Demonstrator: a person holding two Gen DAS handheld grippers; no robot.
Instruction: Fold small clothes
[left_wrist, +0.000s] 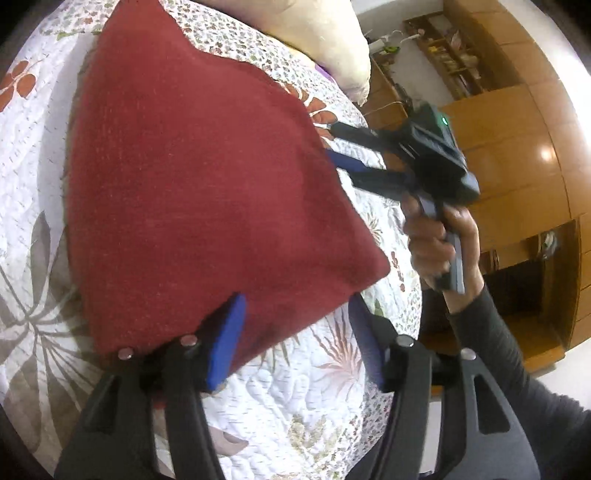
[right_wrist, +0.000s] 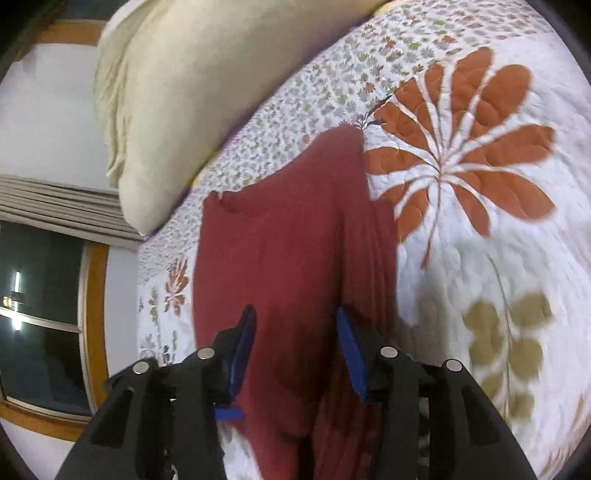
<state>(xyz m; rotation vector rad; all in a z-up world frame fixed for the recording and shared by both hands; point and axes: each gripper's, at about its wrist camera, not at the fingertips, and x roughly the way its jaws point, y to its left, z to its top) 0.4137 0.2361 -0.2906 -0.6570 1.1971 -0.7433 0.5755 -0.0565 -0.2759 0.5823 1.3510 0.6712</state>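
Blue pads of the left gripper (left_wrist: 297, 332) fill the bottom of the left wrist view, spread wide apart with nothing pinched between them. The near edge of the red cloth (left_wrist: 199, 192) runs between and just ahead of them; one pad overlaps the hem, the other sits over bare quilt (left_wrist: 295, 398). The cloth lies flat on the quilt as a rough diamond, which suggests it is laid out for a fold. At its far right edge the right gripper (left_wrist: 338, 147), held in a hand (left_wrist: 439, 243), points its fingers at the cloth's side; from here I cannot tell whether they pinch the edge. A cream pillow (left_wrist: 332, 40) lies beyond the cloth. A wooden shelf unit (left_wrist: 447, 55) against the wall holds small items too blurred to name.

Seen from the right wrist, the right gripper (right_wrist: 295, 347) has its pads parted with red cloth (right_wrist: 288, 258) passing between them, not squeezed. The cloth stretches away over the quilt (right_wrist: 480, 229), bunched into lengthwise ridges on its right side, probably layers already doubled. My judgement is that both grippers are poised at edges to take hold. The pillow (right_wrist: 192, 92) rests at the head of the bed, near the cloth's far end, beside a window (right_wrist: 40, 302).
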